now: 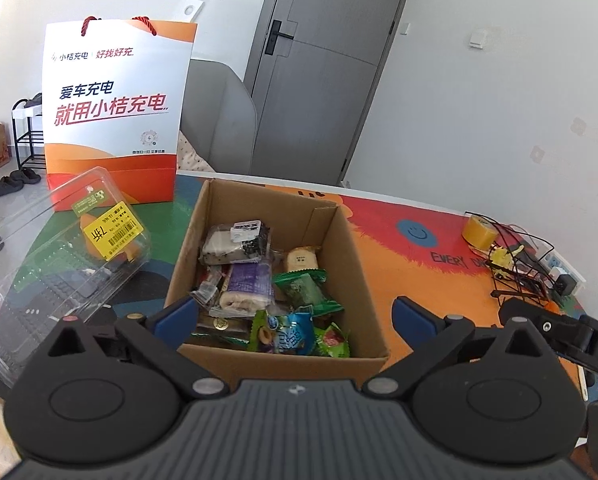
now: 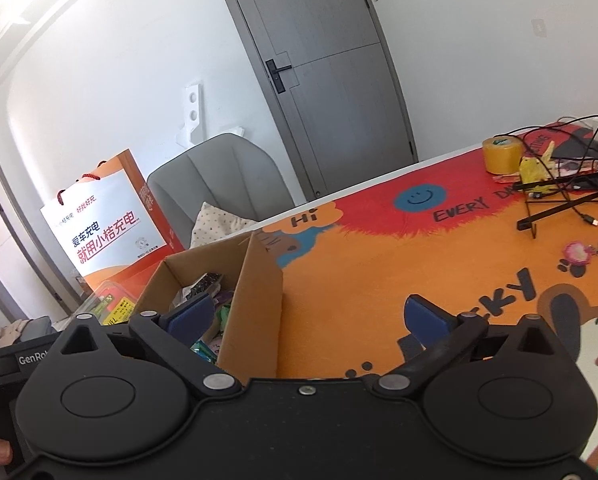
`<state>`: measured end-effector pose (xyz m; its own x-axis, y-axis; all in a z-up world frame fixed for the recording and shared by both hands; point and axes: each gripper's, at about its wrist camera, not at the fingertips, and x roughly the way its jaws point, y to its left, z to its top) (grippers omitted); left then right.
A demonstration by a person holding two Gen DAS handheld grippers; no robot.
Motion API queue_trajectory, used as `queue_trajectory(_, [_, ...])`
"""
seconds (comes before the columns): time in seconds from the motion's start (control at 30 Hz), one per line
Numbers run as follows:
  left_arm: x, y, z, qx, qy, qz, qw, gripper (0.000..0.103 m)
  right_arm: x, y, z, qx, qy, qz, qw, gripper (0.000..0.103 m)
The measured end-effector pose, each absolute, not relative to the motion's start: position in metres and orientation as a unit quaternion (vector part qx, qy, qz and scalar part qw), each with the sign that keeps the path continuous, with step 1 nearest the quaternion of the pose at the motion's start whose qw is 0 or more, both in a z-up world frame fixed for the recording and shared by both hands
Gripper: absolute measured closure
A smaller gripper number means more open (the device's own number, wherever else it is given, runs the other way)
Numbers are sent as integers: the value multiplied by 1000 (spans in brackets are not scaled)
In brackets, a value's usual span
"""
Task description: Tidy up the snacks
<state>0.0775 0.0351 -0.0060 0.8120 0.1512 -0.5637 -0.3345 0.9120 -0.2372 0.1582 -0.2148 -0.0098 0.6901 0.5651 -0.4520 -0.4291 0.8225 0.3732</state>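
Snacks (image 1: 259, 276) inside open cardboard box (image 1: 339, 240)

A yellow tape roll (image 2: 501, 155) sits beside tangled black cables (image 2: 571, 148).

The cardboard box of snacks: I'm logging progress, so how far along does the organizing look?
Done: many wrapped snacks already lie in the open cardboard box. In hand: nothing; the left gripper and right gripper are both open and empty. Possibly left: the clear plastic container beside the box still sits on the table mat. No loose snack packets show on the mat.
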Motion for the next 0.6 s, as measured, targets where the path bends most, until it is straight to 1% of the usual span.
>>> queue_trajectory(0.23, [66,30,-3,-170,269,122,940,0,148,-229,-8,115,284,262,915,0])
queue_trajectory(0.6, [47,23,6,-151,283,114,940,0,128,-253,1,103,281,242,923,0])
